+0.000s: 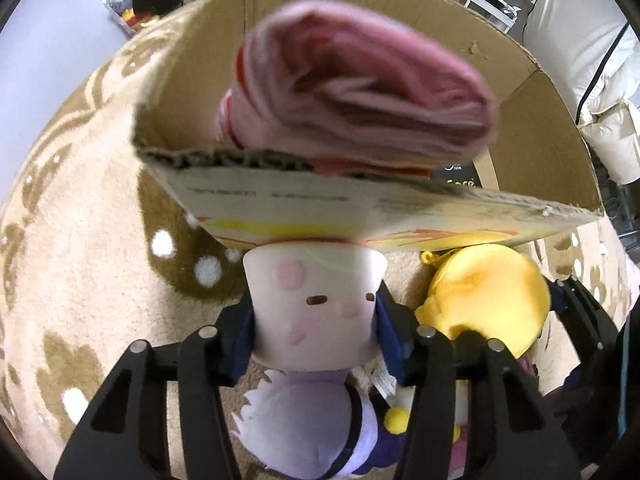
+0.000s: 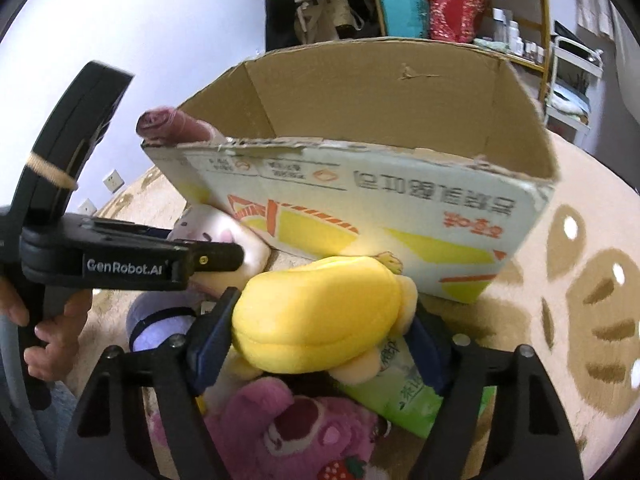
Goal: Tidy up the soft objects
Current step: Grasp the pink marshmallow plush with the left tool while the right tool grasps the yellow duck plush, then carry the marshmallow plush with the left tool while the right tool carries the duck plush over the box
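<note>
Both grabs look solid: left gripper point(image 1: 316, 332) squeezes the white marshmallow plush point(image 1: 316, 304) mid-frame, right gripper point(image 2: 324, 344) pinches the yellow plush point(image 2: 320, 316) at centre, just below the cardboard box point(image 2: 400, 216). They're light and squishy, so I'd grip the fat middle.

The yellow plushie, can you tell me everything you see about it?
The yellow plushie is soft, fuzzy and bright yellow, with paler peach bits at its edges. It lies sideways on the beige carpet, right in front of the cardboard box. The right tongs squeeze it from both sides. A pink bear plushie lies just below it.
</note>
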`<action>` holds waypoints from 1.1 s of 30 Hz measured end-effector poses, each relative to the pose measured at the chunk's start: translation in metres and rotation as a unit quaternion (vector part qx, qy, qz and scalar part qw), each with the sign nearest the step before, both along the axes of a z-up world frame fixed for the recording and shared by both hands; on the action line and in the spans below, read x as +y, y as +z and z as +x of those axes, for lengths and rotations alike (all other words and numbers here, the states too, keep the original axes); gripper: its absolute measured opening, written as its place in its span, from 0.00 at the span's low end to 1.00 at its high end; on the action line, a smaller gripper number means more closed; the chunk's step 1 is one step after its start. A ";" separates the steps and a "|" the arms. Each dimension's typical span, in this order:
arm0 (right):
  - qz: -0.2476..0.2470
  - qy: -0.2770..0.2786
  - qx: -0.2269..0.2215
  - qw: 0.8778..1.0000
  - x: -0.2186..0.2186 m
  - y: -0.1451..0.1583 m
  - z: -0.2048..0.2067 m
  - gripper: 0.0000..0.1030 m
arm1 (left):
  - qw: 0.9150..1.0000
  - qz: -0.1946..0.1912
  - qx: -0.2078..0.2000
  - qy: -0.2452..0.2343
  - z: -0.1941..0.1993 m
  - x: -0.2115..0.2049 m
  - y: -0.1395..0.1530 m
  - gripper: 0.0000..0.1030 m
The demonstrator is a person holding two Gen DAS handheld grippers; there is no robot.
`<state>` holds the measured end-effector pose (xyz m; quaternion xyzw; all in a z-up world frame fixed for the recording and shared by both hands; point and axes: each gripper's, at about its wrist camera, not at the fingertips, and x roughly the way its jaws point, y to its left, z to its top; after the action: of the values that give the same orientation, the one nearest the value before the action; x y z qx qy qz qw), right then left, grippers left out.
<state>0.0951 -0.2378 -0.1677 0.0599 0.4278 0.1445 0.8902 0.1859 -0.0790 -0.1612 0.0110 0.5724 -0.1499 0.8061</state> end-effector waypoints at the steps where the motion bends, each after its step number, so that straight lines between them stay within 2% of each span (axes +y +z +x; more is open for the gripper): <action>1: 0.004 -0.004 0.000 1.000 -0.002 0.002 -0.001 0.79 | 1.000 0.006 -0.007 -0.001 -0.011 0.006 0.002 0.48; 10: 0.016 -0.037 -0.044 0.998 -0.020 0.042 -0.030 0.79 | 0.997 0.025 -0.068 0.002 -0.043 0.012 0.040 0.48; 15: 0.009 -0.052 -0.082 0.995 -0.025 0.067 -0.052 0.79 | 0.994 0.020 -0.106 0.011 -0.062 0.019 0.066 0.48; 19: 0.007 -0.064 -0.121 0.991 -0.027 0.089 -0.068 0.79 | 0.988 0.010 -0.150 0.026 -0.077 0.029 0.088 0.48; 23: 0.000 -0.073 -0.162 0.984 -0.028 0.112 -0.085 0.79 | 0.976 0.006 -0.213 0.038 -0.089 0.036 0.117 0.48; 26: -0.007 -0.081 -0.192 0.978 -0.028 0.129 -0.092 0.79 | 0.962 0.005 -0.269 0.044 -0.101 0.039 0.142 0.48; 30: -0.009 -0.089 -0.222 0.971 -0.028 0.144 -0.096 0.79 | 0.946 -0.012 -0.320 0.052 -0.110 0.044 0.166 0.48; 33: -0.011 -0.092 -0.240 0.966 -0.027 0.150 -0.101 0.79 | 0.937 -0.017 -0.344 0.058 -0.112 0.046 0.178 0.48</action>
<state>-0.0062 -0.2647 -0.0173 0.0531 0.1952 0.0674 0.9770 0.0741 -0.0330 0.0166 0.0151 0.2575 -0.0992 0.9611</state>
